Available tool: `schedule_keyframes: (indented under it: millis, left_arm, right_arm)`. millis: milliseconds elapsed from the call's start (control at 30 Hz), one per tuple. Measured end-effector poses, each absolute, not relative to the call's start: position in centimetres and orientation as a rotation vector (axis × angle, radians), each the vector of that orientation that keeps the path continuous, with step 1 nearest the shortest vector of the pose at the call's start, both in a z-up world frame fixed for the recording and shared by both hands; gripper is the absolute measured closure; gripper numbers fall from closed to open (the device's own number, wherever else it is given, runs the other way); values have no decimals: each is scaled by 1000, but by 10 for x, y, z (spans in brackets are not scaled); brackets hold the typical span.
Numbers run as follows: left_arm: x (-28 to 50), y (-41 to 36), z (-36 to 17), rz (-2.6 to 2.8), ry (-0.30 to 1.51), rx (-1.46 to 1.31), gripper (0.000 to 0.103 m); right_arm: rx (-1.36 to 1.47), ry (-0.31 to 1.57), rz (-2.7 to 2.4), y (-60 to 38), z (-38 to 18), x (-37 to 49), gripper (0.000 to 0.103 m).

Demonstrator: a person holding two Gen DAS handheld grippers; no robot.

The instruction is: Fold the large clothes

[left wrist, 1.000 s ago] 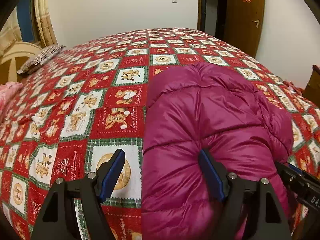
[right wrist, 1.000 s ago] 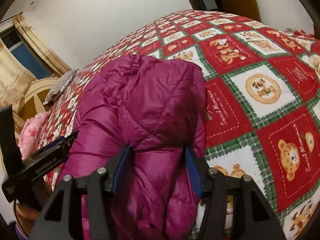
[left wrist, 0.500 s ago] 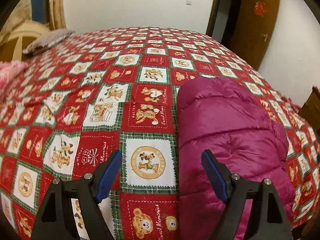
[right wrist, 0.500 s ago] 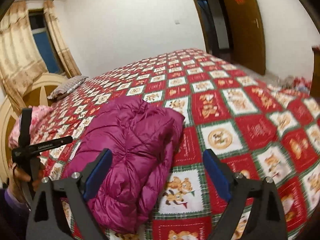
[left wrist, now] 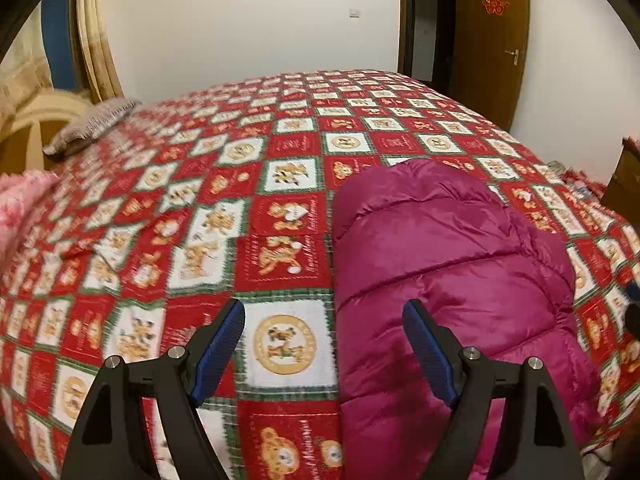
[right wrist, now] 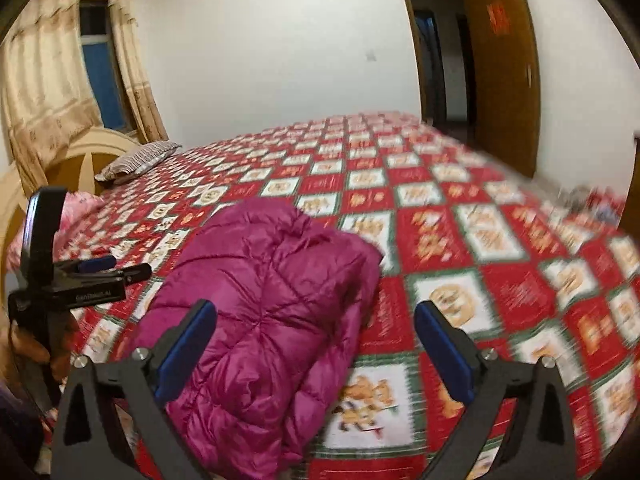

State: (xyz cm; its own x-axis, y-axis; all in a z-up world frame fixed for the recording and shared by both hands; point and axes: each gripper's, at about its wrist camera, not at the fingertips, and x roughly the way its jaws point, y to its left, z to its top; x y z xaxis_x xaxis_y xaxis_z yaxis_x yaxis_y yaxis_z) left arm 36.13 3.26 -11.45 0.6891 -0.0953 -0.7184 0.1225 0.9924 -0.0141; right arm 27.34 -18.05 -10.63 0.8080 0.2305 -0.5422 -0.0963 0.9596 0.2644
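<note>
Bedspread first: its red, white and green teddy-bear squares cover the whole bed, and on it, near the edge closest to me, lies the magenta down jacket. I see it as a compact, thick bundle, folded over on itself with no sleeve or hem trailing out in either view; in my right wrist view the jacket shows a rounded folded edge toward me and quilted seams across the top. I judge the folding itself done or very nearly so. What may remain is a tidy-up: pressing the puffy layers flat or squaring the far corner, which sits a little raised.

A striped pillow lies at the headboard end, well apart from the bundle, and something pink sits at the bed's left edge.

My left gripper hangs above the bedspread with its blue pads wide apart, holding nothing, the jacket's left edge just under its right finger. My right gripper is likewise spread wide and empty, hovering over the bundle's near right side.
</note>
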Motion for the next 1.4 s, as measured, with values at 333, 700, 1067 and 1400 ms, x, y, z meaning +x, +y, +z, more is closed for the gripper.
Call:
schedule_keyframes:
  millis: [333,700,1067,1400]
  left_arm:
    - [390,43,-133,-247,897,-196,21]
    - [414,47,-161,-380,947,-412,21]
    - [425,54,-189,-517,965,-548,21]
    - [422,37,-184,-496,943,-396,21]
  right_arm:
    - [400,684,190,-198,-127,292,2]
    - [470,790,267,-191,-160,332,2]
    - [445,828,339,-175,-177,355,2]
    - [344,850,314,-151,-176,362,2]
